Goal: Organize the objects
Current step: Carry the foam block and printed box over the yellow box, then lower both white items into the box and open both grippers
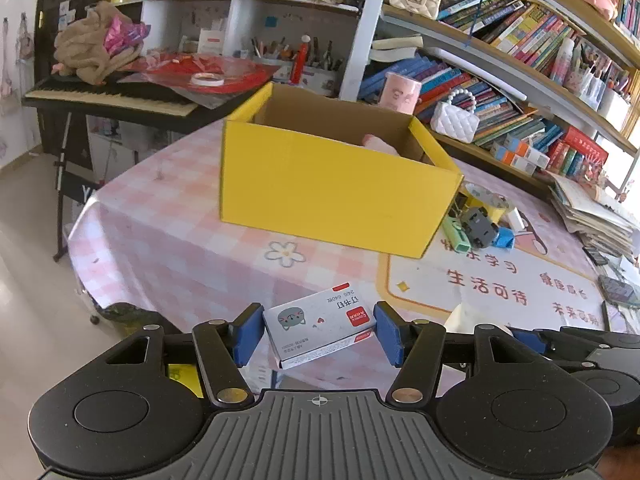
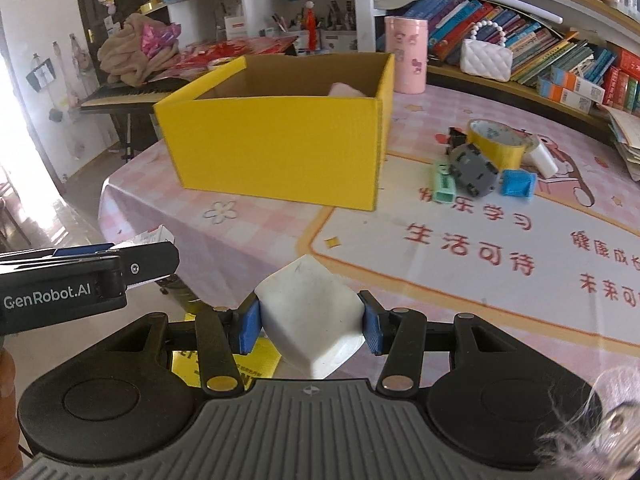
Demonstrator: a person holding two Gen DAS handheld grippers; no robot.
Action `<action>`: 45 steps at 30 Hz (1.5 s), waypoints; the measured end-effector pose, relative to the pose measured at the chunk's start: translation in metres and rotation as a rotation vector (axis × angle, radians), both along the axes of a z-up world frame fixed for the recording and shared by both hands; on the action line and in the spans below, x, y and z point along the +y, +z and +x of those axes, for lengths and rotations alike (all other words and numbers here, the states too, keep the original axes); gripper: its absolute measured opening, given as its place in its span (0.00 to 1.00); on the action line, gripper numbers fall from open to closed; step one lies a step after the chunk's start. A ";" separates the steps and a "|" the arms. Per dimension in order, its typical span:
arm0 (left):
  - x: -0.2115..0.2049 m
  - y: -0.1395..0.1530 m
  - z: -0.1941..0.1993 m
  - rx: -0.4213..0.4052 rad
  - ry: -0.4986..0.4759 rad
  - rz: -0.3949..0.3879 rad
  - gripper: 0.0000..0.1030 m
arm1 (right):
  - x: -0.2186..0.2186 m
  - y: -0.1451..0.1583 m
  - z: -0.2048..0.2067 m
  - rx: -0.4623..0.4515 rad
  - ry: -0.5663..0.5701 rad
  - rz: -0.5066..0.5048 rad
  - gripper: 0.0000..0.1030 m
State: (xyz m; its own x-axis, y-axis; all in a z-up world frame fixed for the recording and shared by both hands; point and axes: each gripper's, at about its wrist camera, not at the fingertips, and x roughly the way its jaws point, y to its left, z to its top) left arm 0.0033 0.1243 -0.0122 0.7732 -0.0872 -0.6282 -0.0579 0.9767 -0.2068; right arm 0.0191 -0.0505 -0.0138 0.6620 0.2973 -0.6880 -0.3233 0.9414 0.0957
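Gripping staple box (image 1: pixel 320 326) in left gripper (image 1: pixel 320 332), white block (image 2: pixel 310 316) in right gripper (image 2: pixel 310 320); yellow box (image 2: pixel 280 136) at 12 o'clock, bare tablecloth (image 2: pixel 260 240) between; clutter (image 2: pixel 476 172) at 2 fully seen only in right view.

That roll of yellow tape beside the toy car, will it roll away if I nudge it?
Probably not: the yellow tape roll seems to lie flat on its side. The grey toy car and white block crowd it, so a push would likely shift those too.

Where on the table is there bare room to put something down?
Bare cloth lies in front of the yellow box, around the flower print, and on the lettered mat. It is crowded right of the box, around the tape roll and grey toy.
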 end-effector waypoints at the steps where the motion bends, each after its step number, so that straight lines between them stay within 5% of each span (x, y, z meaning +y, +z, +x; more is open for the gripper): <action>1: 0.003 0.000 -0.002 -0.003 0.000 0.002 0.57 | 0.003 0.000 -0.002 -0.001 0.000 0.001 0.46; 15: 0.030 0.011 -0.002 -0.050 0.002 0.014 0.57 | 0.037 0.006 -0.008 -0.033 0.020 -0.032 0.46; 27: 0.035 0.082 0.082 -0.267 0.047 0.057 0.57 | 0.034 0.067 0.078 -0.287 -0.046 -0.025 0.45; 36: 0.013 0.071 0.148 -0.200 0.021 0.073 0.57 | 0.040 0.054 0.160 -0.254 -0.023 -0.061 0.46; 45: 0.001 0.042 0.193 -0.105 0.031 0.114 0.57 | 0.043 0.026 0.194 -0.170 0.088 -0.076 0.45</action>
State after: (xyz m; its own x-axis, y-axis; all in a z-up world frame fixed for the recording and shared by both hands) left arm 0.1961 0.1254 0.0302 0.8363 0.0055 -0.5483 -0.0726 0.9922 -0.1008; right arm 0.2133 -0.0071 0.0125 0.7441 0.3104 -0.5915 -0.4102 0.9112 -0.0378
